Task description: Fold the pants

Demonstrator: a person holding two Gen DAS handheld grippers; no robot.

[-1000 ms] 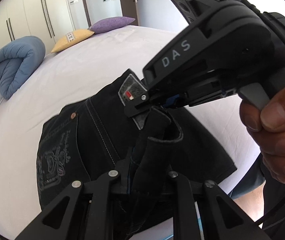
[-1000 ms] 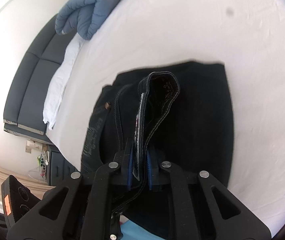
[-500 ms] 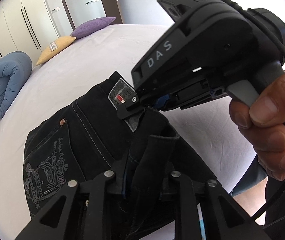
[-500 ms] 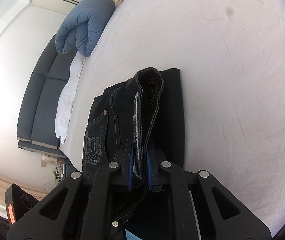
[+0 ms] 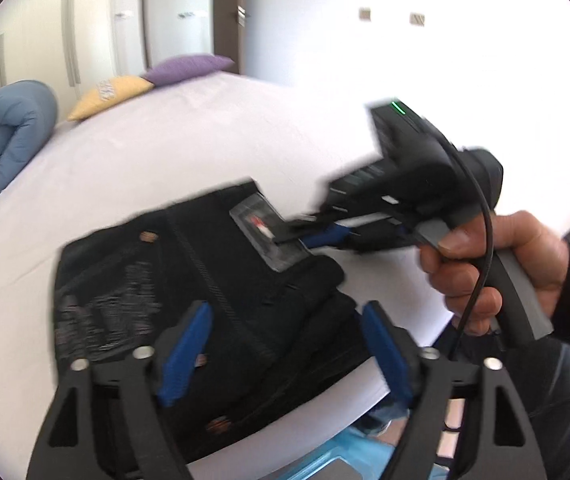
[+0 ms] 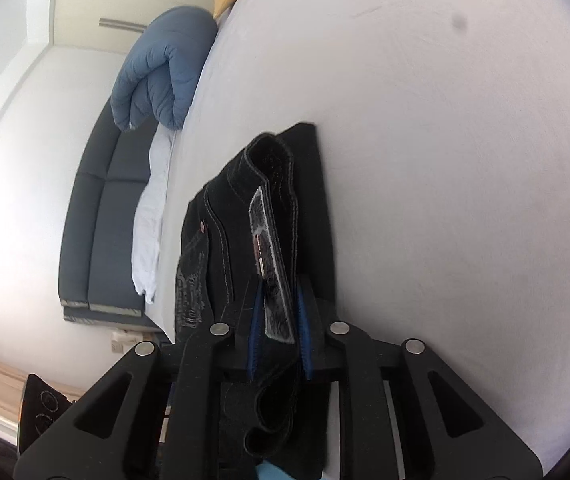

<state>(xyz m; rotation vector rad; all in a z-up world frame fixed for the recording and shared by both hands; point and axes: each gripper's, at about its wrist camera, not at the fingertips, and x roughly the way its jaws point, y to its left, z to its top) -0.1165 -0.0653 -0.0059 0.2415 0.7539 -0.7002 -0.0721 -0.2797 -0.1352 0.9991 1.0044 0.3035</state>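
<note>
One pants (image 5: pixel 205 288), two cushions (image 5: pixel 113 94), one duvet (image 5: pixel 1 140), two grippers (image 5: pixel 285 352).

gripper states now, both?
Left gripper: opening, pads clear of the pants.
Right gripper: opening, waistband still between pads.

no legible text, pants (image 5: pixel 213 280) embroidery blurred

Black jeans (image 5: pixel 221 288), folded into a compact stack, are lying near the edge of the white bed (image 5: pixel 189 148), embroidered back pocket facing up, while my right tongs (image 6: pixel 279 312) are gripping the waistband's patch.
</note>
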